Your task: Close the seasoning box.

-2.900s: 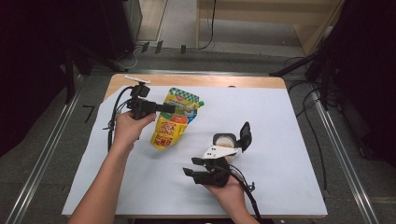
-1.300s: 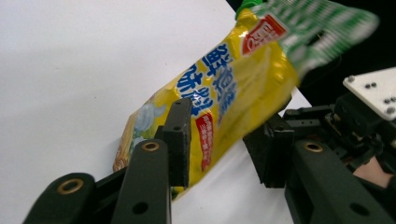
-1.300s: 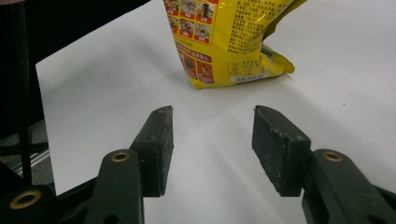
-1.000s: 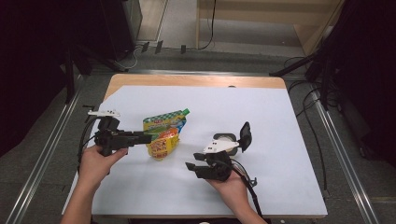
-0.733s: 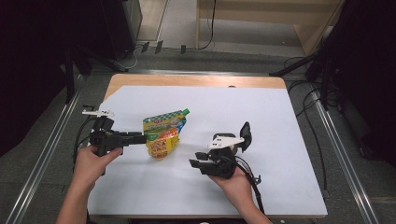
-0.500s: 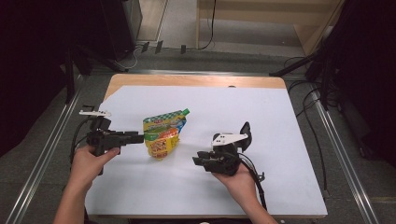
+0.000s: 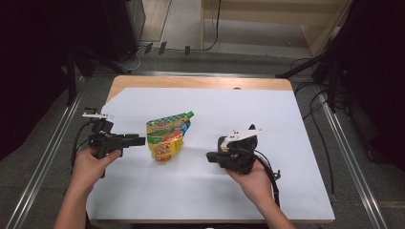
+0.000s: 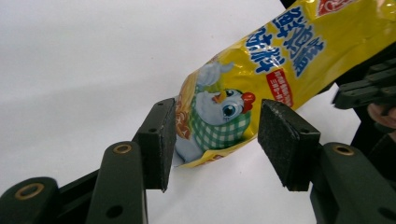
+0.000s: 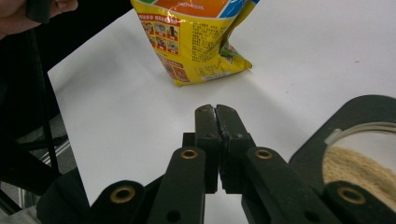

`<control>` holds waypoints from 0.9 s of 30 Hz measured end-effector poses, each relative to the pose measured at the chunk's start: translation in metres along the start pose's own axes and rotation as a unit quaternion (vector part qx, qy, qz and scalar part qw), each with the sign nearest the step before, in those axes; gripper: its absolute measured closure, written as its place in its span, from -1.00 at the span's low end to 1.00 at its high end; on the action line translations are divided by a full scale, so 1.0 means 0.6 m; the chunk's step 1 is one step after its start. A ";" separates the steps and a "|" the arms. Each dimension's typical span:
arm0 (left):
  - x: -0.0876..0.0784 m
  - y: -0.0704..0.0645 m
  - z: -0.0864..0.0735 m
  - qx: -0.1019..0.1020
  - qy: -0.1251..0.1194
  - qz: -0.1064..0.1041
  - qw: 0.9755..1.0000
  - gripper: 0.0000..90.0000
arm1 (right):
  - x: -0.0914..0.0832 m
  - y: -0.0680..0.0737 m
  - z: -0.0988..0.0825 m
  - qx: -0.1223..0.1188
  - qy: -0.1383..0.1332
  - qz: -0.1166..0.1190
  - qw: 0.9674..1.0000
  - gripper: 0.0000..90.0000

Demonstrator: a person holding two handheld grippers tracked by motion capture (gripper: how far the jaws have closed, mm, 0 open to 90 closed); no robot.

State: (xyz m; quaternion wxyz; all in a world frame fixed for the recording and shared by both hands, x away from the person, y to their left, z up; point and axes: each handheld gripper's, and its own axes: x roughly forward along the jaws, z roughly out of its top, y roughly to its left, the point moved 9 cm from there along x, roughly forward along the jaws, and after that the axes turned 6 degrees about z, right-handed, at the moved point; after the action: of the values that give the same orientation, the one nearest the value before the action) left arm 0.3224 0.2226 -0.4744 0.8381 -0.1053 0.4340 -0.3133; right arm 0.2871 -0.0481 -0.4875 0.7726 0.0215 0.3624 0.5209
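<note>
A yellow spouted food pouch (image 7: 167,138) with a green top lies flat on the white sheet, left of centre. My left gripper (image 7: 142,140) points at it from the left. Its jaws have just been opening, and the pouch's bottom end (image 8: 219,116) lies loose between the open pads (image 8: 156,140). My right gripper (image 7: 209,156) is to the right of the pouch (image 9: 196,42), pointing toward it. Its jaws have just been closing and the right gripper (image 9: 216,112) is now shut on nothing.
A glass jar of beige powder (image 9: 359,163) in a black ring stands beside the right gripper. The white sheet (image 7: 286,114) covers a wooden table whose bare edge (image 7: 200,82) shows at the back. Metal rails (image 7: 47,157) run along both sides and cables (image 7: 315,119) lie at the right.
The left gripper laid the pouch down, let go and backed off slightly to the left. The right gripper rose, shifted right and shut its jaws.
</note>
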 end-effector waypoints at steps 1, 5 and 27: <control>0.001 0.001 0.000 0.002 -0.001 0.002 1.000 0.05 | -0.003 0.000 0.002 0.001 0.000 -0.001 1.000 0.99; 0.004 0.004 -0.001 0.009 -0.003 0.012 1.000 0.06 | -0.023 0.000 0.013 0.007 -0.006 0.002 1.000 1.00; 0.015 0.002 -0.002 0.005 0.000 0.018 1.000 0.02 | -0.155 -0.055 0.045 0.028 -0.031 -0.050 0.998 1.00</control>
State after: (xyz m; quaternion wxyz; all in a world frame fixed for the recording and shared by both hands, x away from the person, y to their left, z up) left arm 0.3257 0.2183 -0.4817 0.8440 -0.0929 0.4343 -0.3007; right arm 0.3110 -0.1301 -0.4311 0.8079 0.0411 0.3529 0.4701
